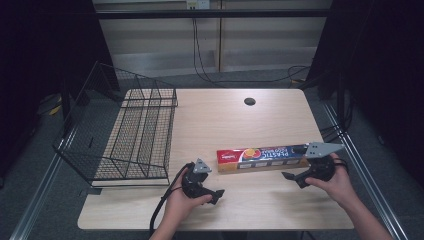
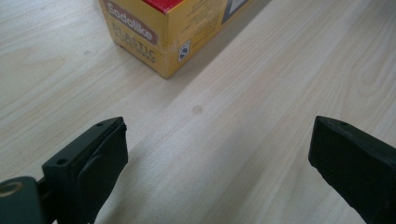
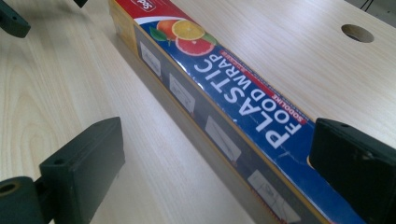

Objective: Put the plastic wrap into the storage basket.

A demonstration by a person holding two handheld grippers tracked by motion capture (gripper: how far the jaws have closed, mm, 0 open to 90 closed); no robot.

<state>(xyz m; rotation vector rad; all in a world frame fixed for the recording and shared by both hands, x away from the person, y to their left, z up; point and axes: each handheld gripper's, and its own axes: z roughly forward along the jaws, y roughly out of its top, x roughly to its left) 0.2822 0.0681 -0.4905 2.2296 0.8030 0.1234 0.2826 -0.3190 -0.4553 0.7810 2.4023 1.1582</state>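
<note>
We count one plastic food wrap box [image 1: 261, 158], long, yellow and blue, lying flat. In the right gripper view it runs between that gripper's jaws, its near end closest to the right-hand jaw; in the left gripper view one yellow corner sits ahead of the jaws, apart from both. One wire basket [image 1: 125, 132], black mesh. One worktop [image 1: 260, 120], light wood, with one round hole [image 1: 249, 101], ahead of the right gripper's jaws, off to the right. Two grippers: left gripper [image 1: 207, 192], right gripper [image 1: 295, 179], two black jaws each, four jaws total, both pairs spread wide. Two hands, one per gripper.
</note>
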